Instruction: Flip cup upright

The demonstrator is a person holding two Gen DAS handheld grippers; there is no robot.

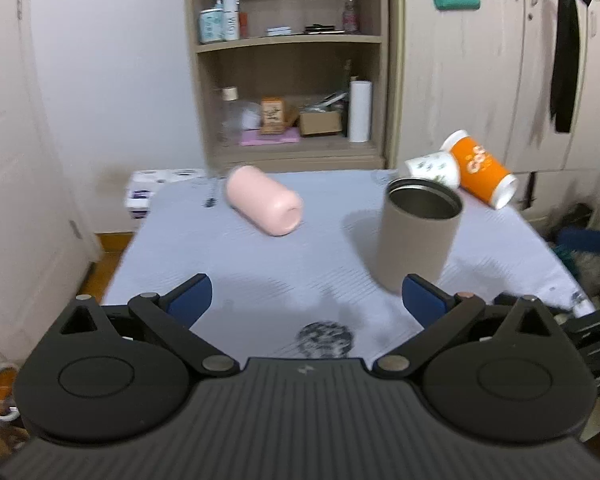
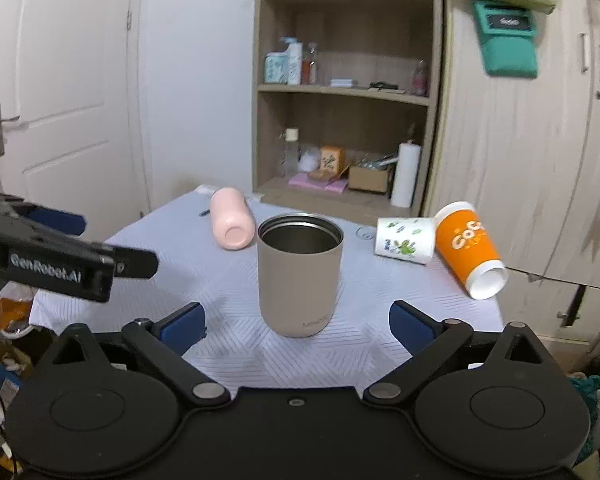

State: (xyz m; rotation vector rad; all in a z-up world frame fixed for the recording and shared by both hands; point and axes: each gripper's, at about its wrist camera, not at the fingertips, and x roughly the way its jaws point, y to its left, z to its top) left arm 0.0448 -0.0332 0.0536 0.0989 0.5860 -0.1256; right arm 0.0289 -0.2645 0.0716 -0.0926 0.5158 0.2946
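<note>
On the bench point(image 2: 228, 280), covered in a pale patterned cloth, four cups show. One beige tumbler point(image 2: 300, 274) stands upright, mouth open, near the middle. One pink cup point(image 2: 231, 219) lies on its side behind it to the left. One white floral cup point(image 2: 406, 240) and one orange cup point(image 2: 469, 249) lie tipped over, touching, at the right edge. The right gripper point(image 2: 298, 322) has its jaws spread either side of the tumbler, apart from it. The left gripper point(image 1: 306, 300) hovers with jaws spread, holding nothing.
</note>
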